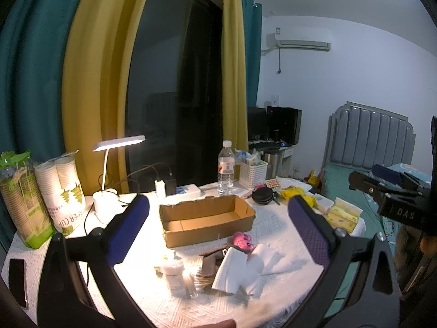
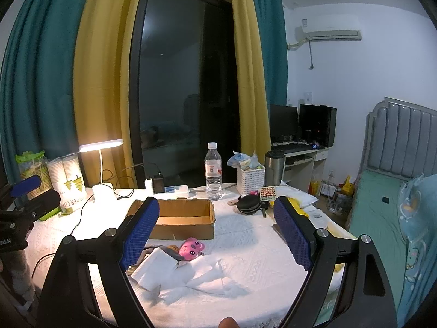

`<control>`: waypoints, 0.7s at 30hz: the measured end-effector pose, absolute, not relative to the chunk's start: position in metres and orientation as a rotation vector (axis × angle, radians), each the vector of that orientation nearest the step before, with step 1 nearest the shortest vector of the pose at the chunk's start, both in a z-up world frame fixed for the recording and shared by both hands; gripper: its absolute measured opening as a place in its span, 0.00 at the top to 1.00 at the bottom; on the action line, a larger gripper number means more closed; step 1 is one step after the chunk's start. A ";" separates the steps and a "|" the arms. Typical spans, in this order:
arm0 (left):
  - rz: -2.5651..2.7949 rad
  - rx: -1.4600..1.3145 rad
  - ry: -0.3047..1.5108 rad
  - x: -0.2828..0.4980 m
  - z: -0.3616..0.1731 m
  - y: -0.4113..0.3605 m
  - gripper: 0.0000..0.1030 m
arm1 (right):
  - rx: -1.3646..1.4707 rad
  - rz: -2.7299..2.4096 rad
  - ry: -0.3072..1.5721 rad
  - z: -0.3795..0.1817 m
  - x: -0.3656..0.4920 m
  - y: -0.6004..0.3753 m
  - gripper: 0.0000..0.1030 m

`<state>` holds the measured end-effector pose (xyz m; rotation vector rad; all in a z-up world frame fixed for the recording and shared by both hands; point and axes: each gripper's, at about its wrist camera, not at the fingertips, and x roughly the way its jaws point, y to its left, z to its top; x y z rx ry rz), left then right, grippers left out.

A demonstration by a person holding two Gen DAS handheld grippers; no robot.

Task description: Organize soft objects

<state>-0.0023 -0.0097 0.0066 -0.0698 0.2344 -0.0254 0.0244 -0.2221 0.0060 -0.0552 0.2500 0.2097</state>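
hovering wide open, the right gripper (image 2: 218, 232) is sitting nearer the pink plush toy (image 2: 192, 248), which is lying just before the cardboard box (image 2: 180, 228).

A pink plush toy (image 2: 192, 248) and white folded tissues (image 2: 155, 269) are seen. A brown cardboard box (image 2: 180, 220) is shown on the white embossed tablecloth (image 2: 245, 243).
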 end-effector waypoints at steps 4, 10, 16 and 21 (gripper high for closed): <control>-0.025 -0.070 0.234 -0.002 0.007 -0.010 0.01 | -0.056 0.209 0.250 0.006 0.024 -0.222 0.14; -0.025 -0.070 0.235 -0.002 0.007 -0.010 0.01 | -0.055 0.210 0.250 0.006 0.024 -0.222 0.14; -0.025 -0.071 0.234 -0.002 0.007 -0.009 0.01 | -0.058 0.211 0.250 0.005 0.024 -0.219 0.14; -0.025 -0.072 0.234 -0.002 0.007 -0.009 0.01 | -0.058 0.211 0.251 0.005 0.023 -0.218 0.14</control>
